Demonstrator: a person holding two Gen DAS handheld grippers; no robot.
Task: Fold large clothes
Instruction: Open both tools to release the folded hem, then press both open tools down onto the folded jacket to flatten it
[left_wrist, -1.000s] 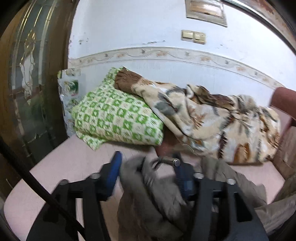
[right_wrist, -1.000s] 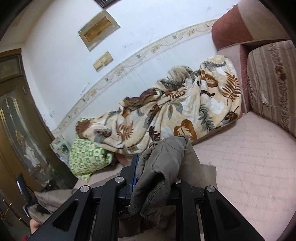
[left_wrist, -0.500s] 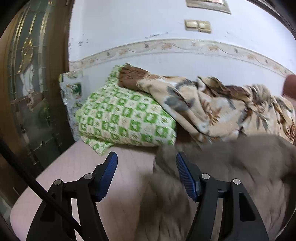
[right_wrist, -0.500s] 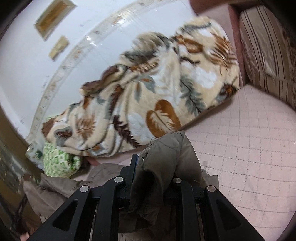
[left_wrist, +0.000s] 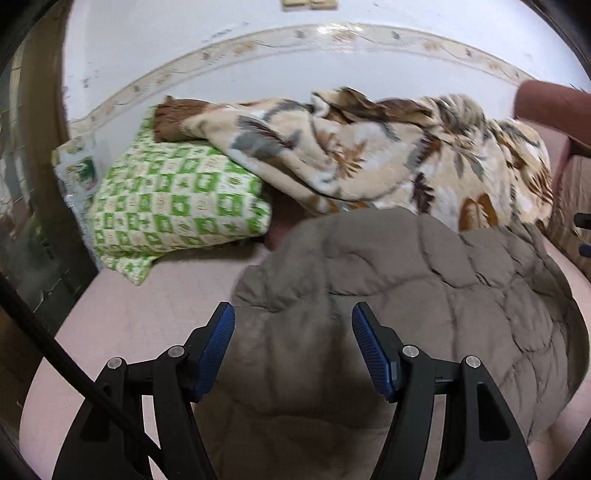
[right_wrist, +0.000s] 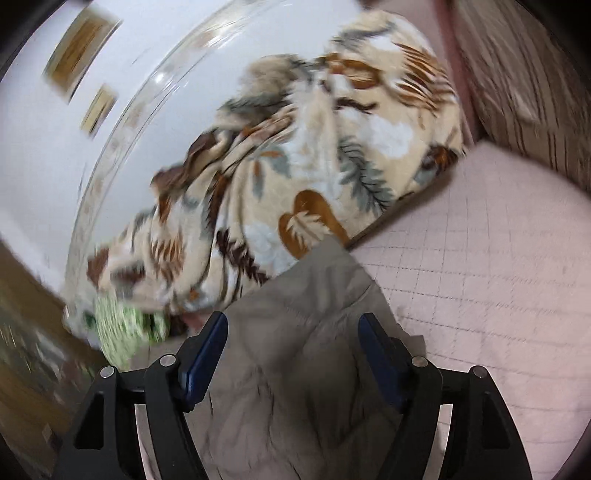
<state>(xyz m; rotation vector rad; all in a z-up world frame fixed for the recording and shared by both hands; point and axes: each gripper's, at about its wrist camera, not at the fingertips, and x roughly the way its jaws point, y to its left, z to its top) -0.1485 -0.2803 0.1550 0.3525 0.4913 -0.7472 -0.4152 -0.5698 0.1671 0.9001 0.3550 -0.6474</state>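
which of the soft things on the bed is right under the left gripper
The grey-brown quilted jacket: it lies between the open left gripper fingers. The leaf blanket and green pillow sit further back by the wall.

Beige fleece blanket w/ brown & grey leaf print (left_wrist: 388, 147) lies bunched along the white wall (left_wrist: 258, 51), one end draped over a green-and-cream checked knit cushion (left_wrist: 173, 206). Both sit on a pink quilted seat cover (right_wrist: 480, 280). Striped brown back cushion (right_wrist: 524, 74) at right; dark wood-and-glass door (left_wrist: 26, 184) at left.
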